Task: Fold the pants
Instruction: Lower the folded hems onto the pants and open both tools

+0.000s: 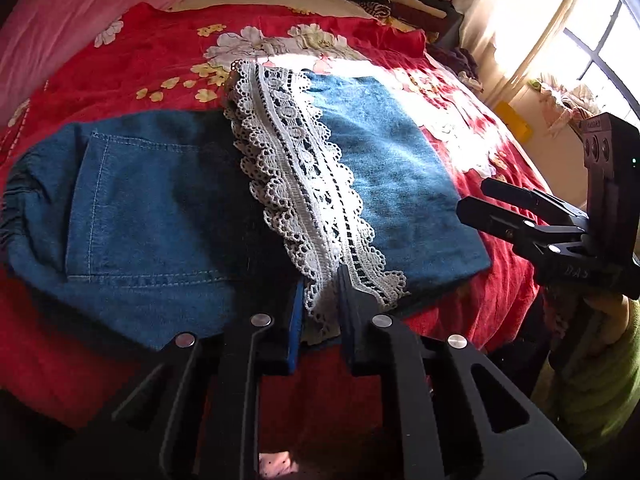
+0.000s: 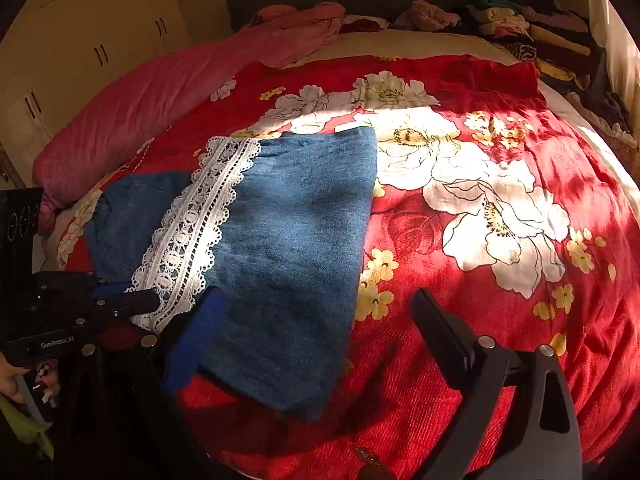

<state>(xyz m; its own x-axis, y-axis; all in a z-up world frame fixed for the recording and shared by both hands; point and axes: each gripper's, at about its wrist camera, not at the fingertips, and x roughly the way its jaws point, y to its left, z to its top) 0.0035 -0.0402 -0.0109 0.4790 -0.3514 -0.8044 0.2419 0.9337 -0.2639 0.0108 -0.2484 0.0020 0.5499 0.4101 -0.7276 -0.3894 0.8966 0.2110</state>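
Observation:
Blue denim pants (image 1: 160, 200) lie on the bed, with the leg end folded back over the seat and back pocket. A white lace hem (image 1: 304, 168) runs across the middle of the fold; it also shows in the right wrist view as the lace hem (image 2: 192, 232) beside the denim leg panel (image 2: 296, 240). My left gripper (image 1: 320, 280) is shut on the near end of the lace, and it appears from the side as the left gripper (image 2: 138, 300). My right gripper (image 2: 316, 296) stands wide open at the near edge of the leg panel. One blue pad (image 2: 200, 328) rests by the denim.
The bed carries a red floral cover (image 2: 500, 280) with a pink quilt (image 2: 160, 100) along its left side. Piled clothes (image 2: 520, 28) crowd the far right corner. Cream wardrobe doors (image 2: 80, 40) stand at the left, and a sunlit window (image 1: 600, 48) at the right.

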